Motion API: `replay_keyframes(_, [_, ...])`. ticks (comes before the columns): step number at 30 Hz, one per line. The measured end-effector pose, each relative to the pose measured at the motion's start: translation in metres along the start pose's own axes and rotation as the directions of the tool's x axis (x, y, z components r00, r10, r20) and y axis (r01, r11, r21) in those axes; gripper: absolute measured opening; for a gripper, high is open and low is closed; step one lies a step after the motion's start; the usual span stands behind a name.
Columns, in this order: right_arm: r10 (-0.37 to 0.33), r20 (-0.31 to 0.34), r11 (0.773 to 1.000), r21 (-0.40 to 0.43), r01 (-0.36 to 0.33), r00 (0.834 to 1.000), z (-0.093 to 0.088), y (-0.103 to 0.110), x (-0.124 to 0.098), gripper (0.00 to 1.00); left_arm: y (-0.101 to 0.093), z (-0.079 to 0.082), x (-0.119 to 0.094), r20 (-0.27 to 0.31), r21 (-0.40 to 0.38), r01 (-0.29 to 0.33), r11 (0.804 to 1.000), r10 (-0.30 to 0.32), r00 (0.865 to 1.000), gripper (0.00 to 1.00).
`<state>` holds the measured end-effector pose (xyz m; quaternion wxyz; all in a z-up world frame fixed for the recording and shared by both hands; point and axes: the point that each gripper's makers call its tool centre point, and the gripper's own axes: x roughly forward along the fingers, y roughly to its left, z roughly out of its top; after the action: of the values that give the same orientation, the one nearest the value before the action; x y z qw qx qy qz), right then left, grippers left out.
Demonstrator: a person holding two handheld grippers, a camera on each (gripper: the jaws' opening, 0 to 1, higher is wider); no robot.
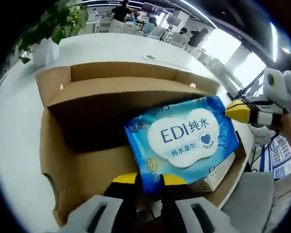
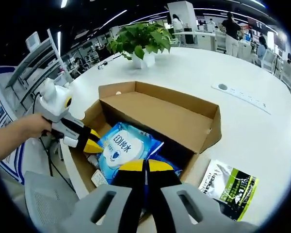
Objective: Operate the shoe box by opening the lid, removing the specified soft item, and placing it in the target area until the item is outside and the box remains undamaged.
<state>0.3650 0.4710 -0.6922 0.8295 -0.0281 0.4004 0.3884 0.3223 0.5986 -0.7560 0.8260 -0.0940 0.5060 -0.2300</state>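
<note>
At centre frame we are holding the wet-wipes pack (image 1: 182,141) over the open shoe box (image 1: 87,160), left gripper (image 1: 149,180) and right gripper (image 2: 146,166) clenched on opposite edges, judging it light, squashy, slippery-filmed.

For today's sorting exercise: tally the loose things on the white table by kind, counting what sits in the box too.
Cardboard shoe box: 1
Blue wet-wipes pack: 1
Small white carton in the box: 1
Green-and-black pouch: 1
Potted plant: 1
Total: 5
</note>
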Motion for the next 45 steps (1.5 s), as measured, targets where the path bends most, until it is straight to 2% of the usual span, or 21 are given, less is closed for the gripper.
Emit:
replay_keyframes(7, [0.067,0.002,0.994,0.086,-0.067,0.998,-0.001,0.005,-0.001,0.00,0.002,0.000,0.004,0.014,-0.058,-0.006,0.998,0.007,1.000,0.07])
replay_keyframes(11, [0.092,0.012,0.992,0.085,-0.093,0.996,0.001,0.009,0.001,0.03,-0.001,-0.001,0.007,0.003,-0.039,-0.011,0.999,0.011,1.000,0.05])
replay_keyframes(15, [0.112,-0.035,0.991,0.076,-0.109,0.993,-0.012,0.019,0.011,0.10,-0.001,-0.001,0.007,0.004,-0.041,-0.006,0.999,0.006,1.000,0.04])
replay_keyframes(16, [0.114,-0.037,0.991,0.068,-0.111,0.993,-0.013,0.021,0.013,0.08,-0.001,-0.001,0.007,0.007,-0.044,-0.004,0.999,0.004,1.000,0.04])
replay_keyframes(17, [0.069,-0.017,0.998,0.014,-0.069,0.997,-0.010,0.016,0.014,0.07,-0.001,-0.001,0.006,0.008,-0.046,-0.003,0.999,0.003,1.000,0.04])
replay_keyframes(18, [0.064,-0.011,0.998,-0.003,-0.064,0.998,-0.009,0.016,0.014,0.07,-0.001,-0.003,0.006,0.000,-0.048,0.000,0.999,0.000,1.000,0.04])
replay_keyframes(22, [0.072,-0.012,0.996,0.062,-0.071,0.997,-0.009,0.018,0.014,0.04,-0.001,-0.004,0.003,0.009,-0.061,-0.001,0.998,0.001,1.000,0.03])
replay_keyframes(30, [0.051,-0.001,0.997,0.055,-0.050,0.999,-0.008,0.019,0.010,0.00,-0.004,0.000,-0.009,0.033,-0.040,-0.010,0.999,0.011,0.999,0.02])
replay_keyframes(45, [0.069,0.050,0.994,0.076,-0.072,0.996,0.000,0.024,-0.012,0.00,-0.018,0.011,-0.039,0.096,0.009,-0.014,1.000,0.013,0.995,0.02])
